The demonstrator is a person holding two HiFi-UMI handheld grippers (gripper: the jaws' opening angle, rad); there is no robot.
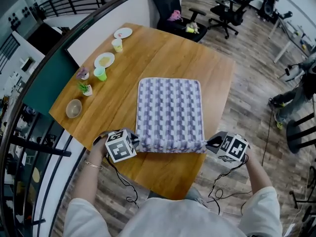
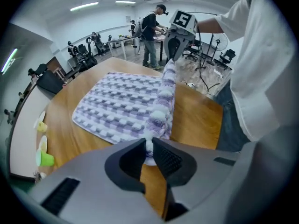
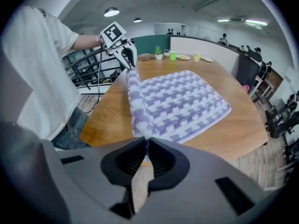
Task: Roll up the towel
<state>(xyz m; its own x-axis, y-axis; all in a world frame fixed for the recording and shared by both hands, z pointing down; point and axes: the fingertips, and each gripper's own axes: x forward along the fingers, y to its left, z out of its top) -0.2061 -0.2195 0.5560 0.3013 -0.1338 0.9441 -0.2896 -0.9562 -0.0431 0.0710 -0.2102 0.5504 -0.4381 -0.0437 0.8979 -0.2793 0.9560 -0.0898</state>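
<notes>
The left gripper (image 2: pixel 149 146) has its fingers (image 2: pixel 167 158) closed tight on the near left corner of the towel (image 1: pixel 170 110), with a tuft of white and purple pile pinched between the pads. The right gripper (image 3: pixel 145 146) is clamped in the same way on the near right corner, and a sliver of cloth shows in the narrow slit between its fingers (image 3: pixel 161 158). From one set of fingertips to the other, the towel's near edge runs as a bunched ridge, raised above the rest of the cloth. Beyond the fingertips the towel lies flat on the wooden table (image 1: pixel 163 48) and spreads away from them to its far edge. Both grippers point steeply down over the table's near side, each held in one of the person's hands. Well beyond the left fingers and off to their outer side, a row of small things stands along the table's rim: a bowl (image 1: pixel 74 108), a small potted plant (image 1: pixel 86 89), a green cup (image 1: pixel 100 73), a plate (image 1: pixel 104 59), a pale yellow cup (image 1: pixel 117 44) and a second plate (image 1: pixel 123 32). All of them are well apart from the towel. Far past both sets of fingertips, beyond the table's far edge, office chairs (image 1: pixel 227 11) stand on the wood floor.
</notes>
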